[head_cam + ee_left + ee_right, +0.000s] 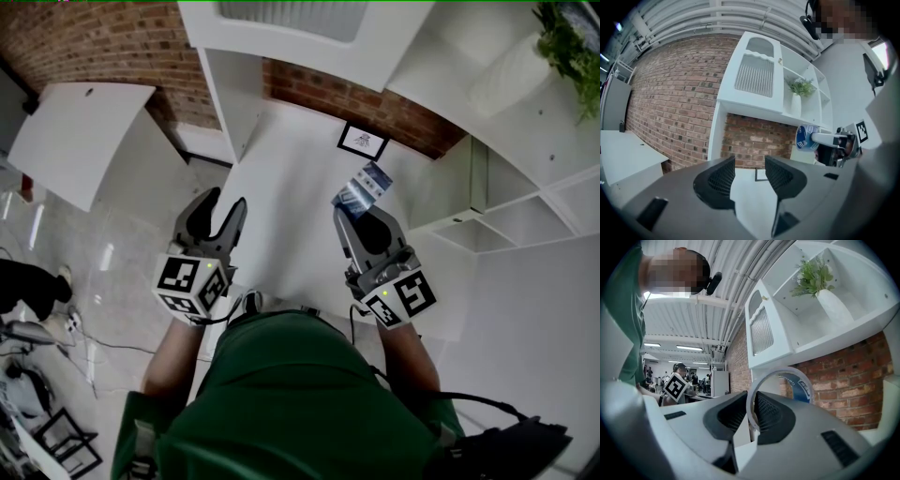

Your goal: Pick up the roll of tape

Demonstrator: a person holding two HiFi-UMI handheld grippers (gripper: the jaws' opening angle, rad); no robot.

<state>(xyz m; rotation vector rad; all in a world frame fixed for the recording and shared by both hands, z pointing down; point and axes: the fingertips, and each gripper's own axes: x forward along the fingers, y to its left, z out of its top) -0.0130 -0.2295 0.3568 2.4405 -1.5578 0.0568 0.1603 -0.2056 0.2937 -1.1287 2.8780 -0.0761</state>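
Note:
A roll of tape, white with a blue printed core, is held up above the white desk. My right gripper is shut on its rim. In the right gripper view the roll of tape stands on edge as a ring between the two black pads, pinched at its lower left. My left gripper hovers level to the left with its jaws apart and nothing between them. The left gripper view shows its own jaws open, and the roll of tape off to the right in the other gripper.
A small framed picture stands at the back of the desk against the brick wall. A white cabinet with shelves hangs above, with a vase of green leaves on a shelf. A second white table lies to the left.

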